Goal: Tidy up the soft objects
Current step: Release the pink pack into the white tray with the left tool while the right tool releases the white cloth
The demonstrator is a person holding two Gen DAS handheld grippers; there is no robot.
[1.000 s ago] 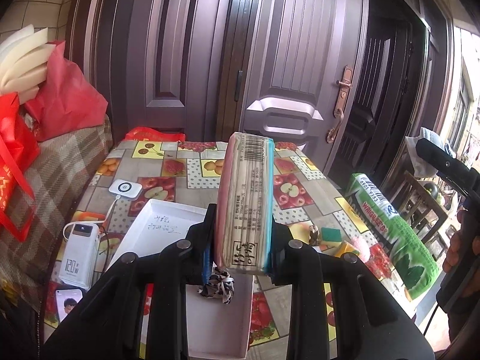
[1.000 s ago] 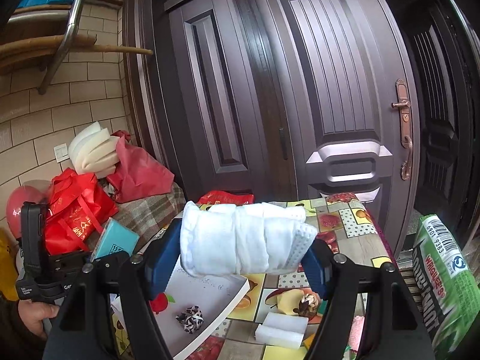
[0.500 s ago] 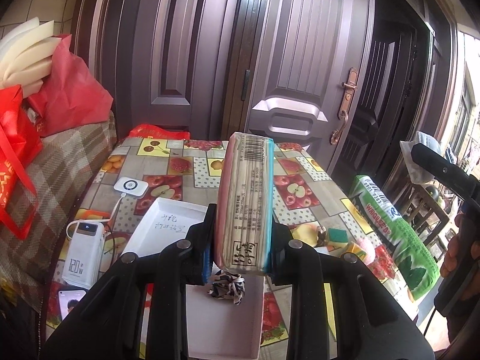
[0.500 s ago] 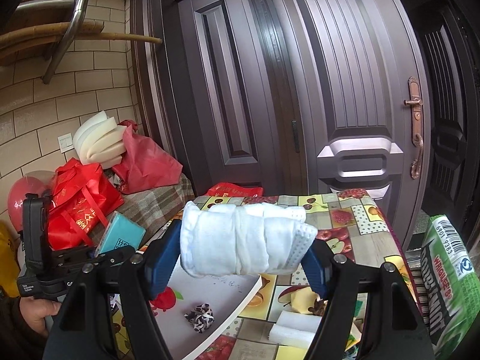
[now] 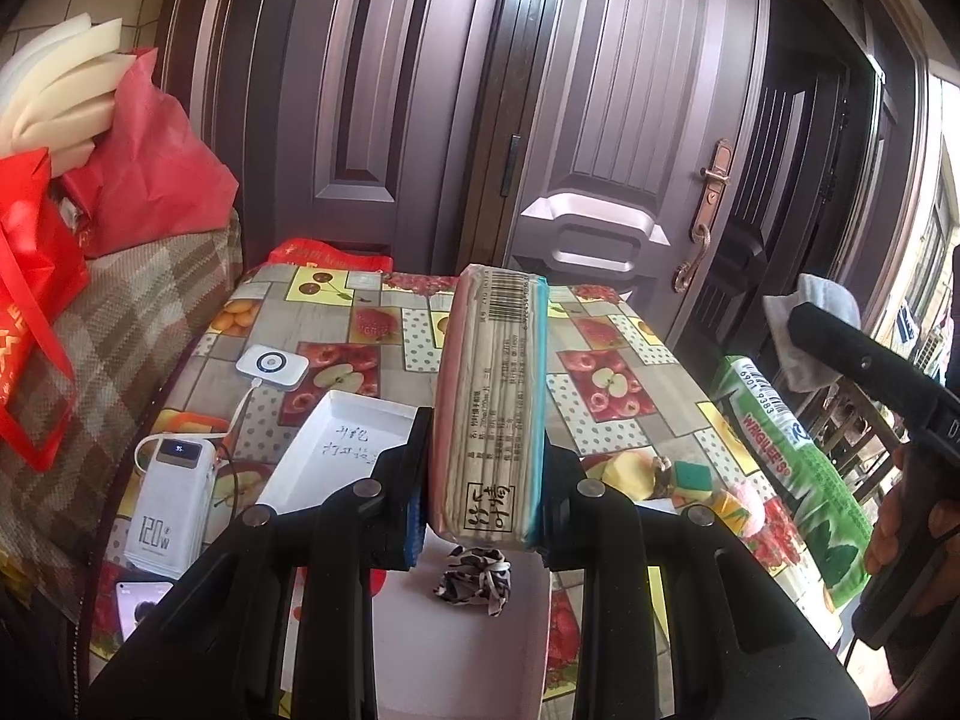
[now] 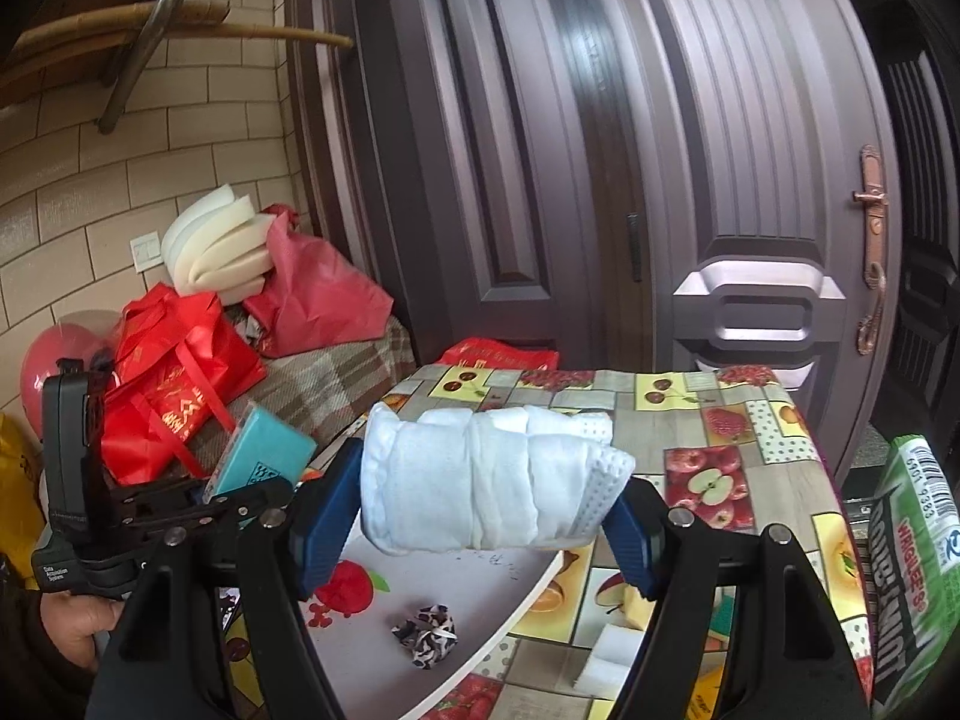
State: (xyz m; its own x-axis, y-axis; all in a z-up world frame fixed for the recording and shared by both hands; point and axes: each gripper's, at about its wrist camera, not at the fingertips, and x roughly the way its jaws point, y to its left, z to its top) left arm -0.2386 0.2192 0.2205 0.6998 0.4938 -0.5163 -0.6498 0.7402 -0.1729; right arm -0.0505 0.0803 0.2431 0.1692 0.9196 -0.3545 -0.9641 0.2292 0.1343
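2 grippers, each loaded, above my white tray (image 5: 336, 450).
My left gripper (image 5: 480, 516) pinches a tissue pack (image 5: 492, 408); my right gripper (image 6: 480, 522) clamps a rolled white cloth (image 6: 480, 480).

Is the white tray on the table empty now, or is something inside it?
Not empty. One black-and-white hair tie lies in the white tray; nothing else shows inside.

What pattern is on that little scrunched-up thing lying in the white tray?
The scrunchie has a black-and-white zebra-like print, clearest in the left wrist view, lying in the white tray.
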